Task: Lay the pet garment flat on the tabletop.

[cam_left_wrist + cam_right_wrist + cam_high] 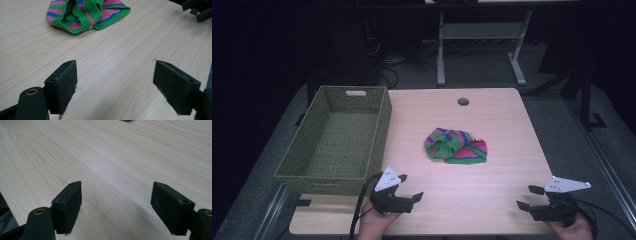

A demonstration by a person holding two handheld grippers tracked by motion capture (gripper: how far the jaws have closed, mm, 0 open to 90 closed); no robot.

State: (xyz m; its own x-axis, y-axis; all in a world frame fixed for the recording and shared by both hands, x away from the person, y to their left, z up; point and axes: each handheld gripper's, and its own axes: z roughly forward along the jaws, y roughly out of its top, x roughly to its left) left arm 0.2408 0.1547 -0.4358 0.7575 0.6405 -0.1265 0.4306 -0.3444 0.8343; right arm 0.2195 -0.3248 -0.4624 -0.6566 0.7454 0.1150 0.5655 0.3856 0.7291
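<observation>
A crumpled knitted cloth (456, 145) with green, pink and blue stripes lies near the middle of the wooden table (492, 115). The same cloth (85, 13) appears beyond the left gripper's jaws. My left gripper (410, 188) rests near the table's front edge, left of centre, open with nothing between its pads (64, 83). My right gripper (529, 197) sits at the front right corner, also open and empty, its pads (70, 203) spread over bare wood. Both stand well short of the cloth.
An empty green woven basket (337, 137) stands on the table's left side, right behind the left gripper. A round cable hole (463, 102) is at the table's far edge. The right gripper (198, 10) shows at the left gripper view's top right.
</observation>
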